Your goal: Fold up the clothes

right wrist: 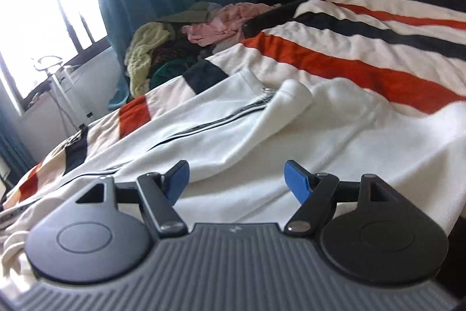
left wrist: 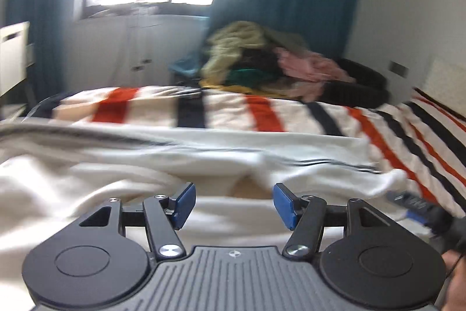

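Both grippers, left gripper [left wrist: 233, 201] and right gripper [right wrist: 236, 183], hover with jaws apart, empty, over the white jacket [right wrist: 233, 118]; it lies on the striped bedspread [right wrist: 364, 28], zipper [right wrist: 221, 118] running near-left to far-right.

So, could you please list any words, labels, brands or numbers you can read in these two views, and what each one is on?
No readable text in either view.
Small round emblem on the left gripper's grey body: too small to read.
Matching mark on the right gripper's body: blurred.
White zip-up jacket: no print visible.
Striped bedspread: pattern only.
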The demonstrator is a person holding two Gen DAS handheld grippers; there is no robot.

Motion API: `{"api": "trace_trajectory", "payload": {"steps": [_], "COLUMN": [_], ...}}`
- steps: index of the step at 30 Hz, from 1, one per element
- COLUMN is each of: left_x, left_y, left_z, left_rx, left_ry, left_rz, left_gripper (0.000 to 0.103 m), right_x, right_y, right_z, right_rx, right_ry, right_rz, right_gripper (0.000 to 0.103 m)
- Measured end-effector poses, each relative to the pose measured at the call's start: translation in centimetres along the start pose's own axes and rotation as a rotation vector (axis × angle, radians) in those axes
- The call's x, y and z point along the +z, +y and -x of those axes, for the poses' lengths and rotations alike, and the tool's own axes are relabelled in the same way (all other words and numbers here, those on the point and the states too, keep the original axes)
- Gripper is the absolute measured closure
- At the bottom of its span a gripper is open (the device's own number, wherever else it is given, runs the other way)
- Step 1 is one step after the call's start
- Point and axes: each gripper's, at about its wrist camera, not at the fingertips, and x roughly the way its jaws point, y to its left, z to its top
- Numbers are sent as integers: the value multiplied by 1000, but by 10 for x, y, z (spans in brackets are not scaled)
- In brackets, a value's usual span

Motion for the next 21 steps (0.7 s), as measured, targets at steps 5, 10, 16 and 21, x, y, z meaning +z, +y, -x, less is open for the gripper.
{"api": "trace_trajectory", "payload": {"steps": [5, 10, 16, 21], "left_x": [-15, -30, -50, -60], "left_y": [47, 56, 44, 31], "left_z": [37, 55, 41, 35], "left_rx": [44, 55, 42, 57], "left_ry": [-52, -95, -31, 0], "left_rz": [62, 67, 120, 82], "left_gripper": [39, 37, 36, 35], "right_x": [6, 9, 5, 3], "right_y": [4, 7, 10, 8], "right_z": [10, 20, 24, 23], "right_rx": [36, 53, 48, 44], "right_ry": [25, 31, 33, 47], "right_rz": [2, -2, 33, 24], "right_gripper": [28, 28, 28, 28]}}
